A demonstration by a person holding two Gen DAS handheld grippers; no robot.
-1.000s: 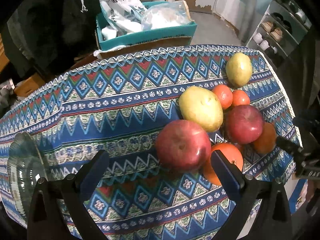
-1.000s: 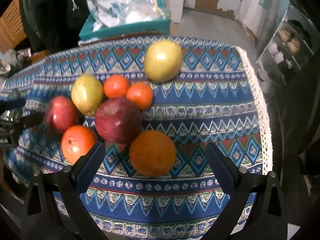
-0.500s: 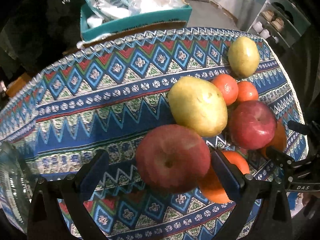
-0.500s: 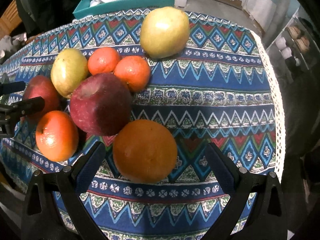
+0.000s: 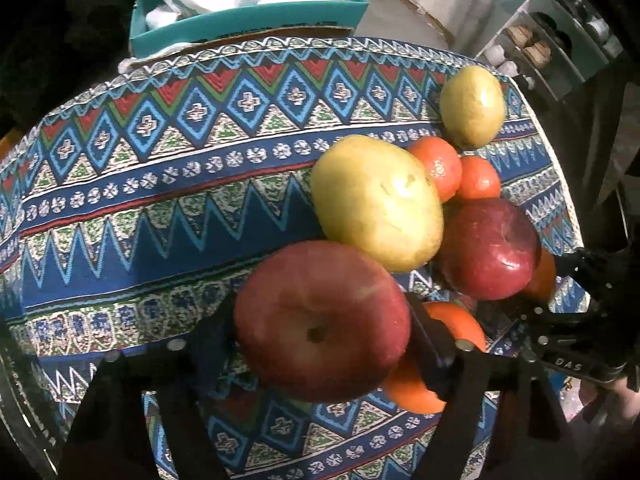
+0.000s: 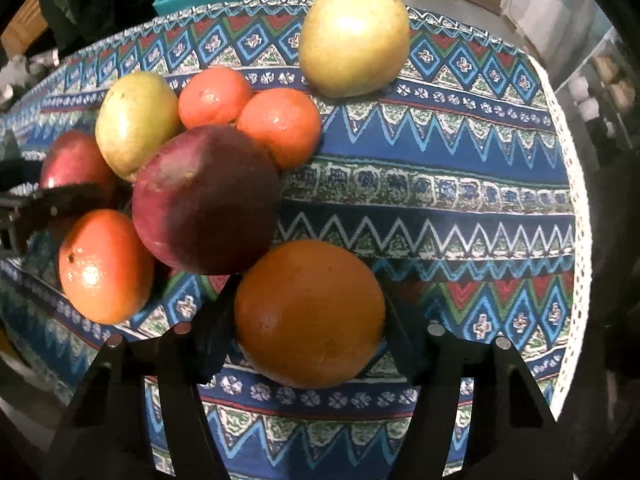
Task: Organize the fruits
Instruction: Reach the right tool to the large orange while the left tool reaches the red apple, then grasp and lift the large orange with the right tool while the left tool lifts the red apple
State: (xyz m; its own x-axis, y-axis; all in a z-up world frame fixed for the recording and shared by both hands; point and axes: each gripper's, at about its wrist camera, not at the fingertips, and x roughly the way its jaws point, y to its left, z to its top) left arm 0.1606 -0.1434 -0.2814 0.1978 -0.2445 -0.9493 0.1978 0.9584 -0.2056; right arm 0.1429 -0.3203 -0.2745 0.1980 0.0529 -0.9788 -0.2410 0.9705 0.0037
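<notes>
A cluster of fruit lies on a patterned blue tablecloth (image 5: 160, 200). In the left wrist view my left gripper (image 5: 324, 344) points steeply down, its jaws closing, with both pads against the sides of a red apple (image 5: 320, 312). My right gripper (image 6: 308, 340) is closing too, its pads against a large orange (image 6: 308, 304). Touching these are a yellow pear (image 5: 376, 204), a dark red apple (image 6: 204, 200), two tangerines (image 6: 216, 96) and another orange (image 6: 104, 264). A second yellow pear (image 6: 352, 40) sits apart at the back.
A teal box (image 5: 248, 20) with plastic bags stands behind the table. The rim of a glass bowl (image 5: 10, 400) shows at the left edge. The cloth's lace edge (image 6: 576, 200) marks the table's right side, and shelves (image 5: 560, 40) stand beyond it.
Both grippers have come down over the fruit and their jaws have narrowed from wide open: the left onto the red apple, the right onto the large orange.
</notes>
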